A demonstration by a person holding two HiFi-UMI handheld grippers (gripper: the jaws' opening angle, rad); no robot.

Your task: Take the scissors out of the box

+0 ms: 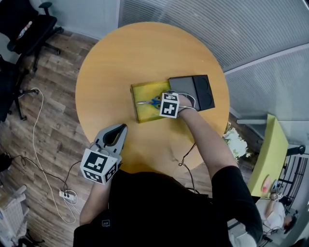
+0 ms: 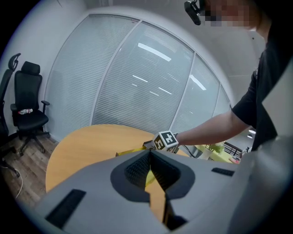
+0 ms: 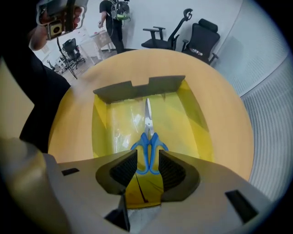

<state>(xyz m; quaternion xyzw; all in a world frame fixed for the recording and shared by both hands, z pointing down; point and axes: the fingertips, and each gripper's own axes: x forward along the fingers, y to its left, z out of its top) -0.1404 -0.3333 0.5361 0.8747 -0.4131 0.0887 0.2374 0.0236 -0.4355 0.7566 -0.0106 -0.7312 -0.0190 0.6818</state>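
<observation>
Blue-handled scissors (image 1: 152, 102) (image 3: 149, 137) lie in an open yellow box (image 1: 145, 91) (image 3: 103, 132) on the round wooden table (image 1: 145, 48), blades pointing away from my right gripper. The box's dark grey lid (image 1: 195, 89) lies flat beside it. My right gripper (image 1: 167, 104) (image 3: 148, 157) points down into the box, jaws open, with the scissor handles in the gap and the pads not pressing on them. My left gripper (image 1: 119, 129) (image 2: 149, 153) hovers at the table's near edge with its tips together and nothing in them.
Office chairs (image 1: 24, 29) stand on the wood floor at the left, where a cable and power strip (image 1: 65, 194) lie. A green table (image 1: 270, 149) and white flowers (image 1: 235, 140) are at the right. A person (image 3: 112, 13) stands far off.
</observation>
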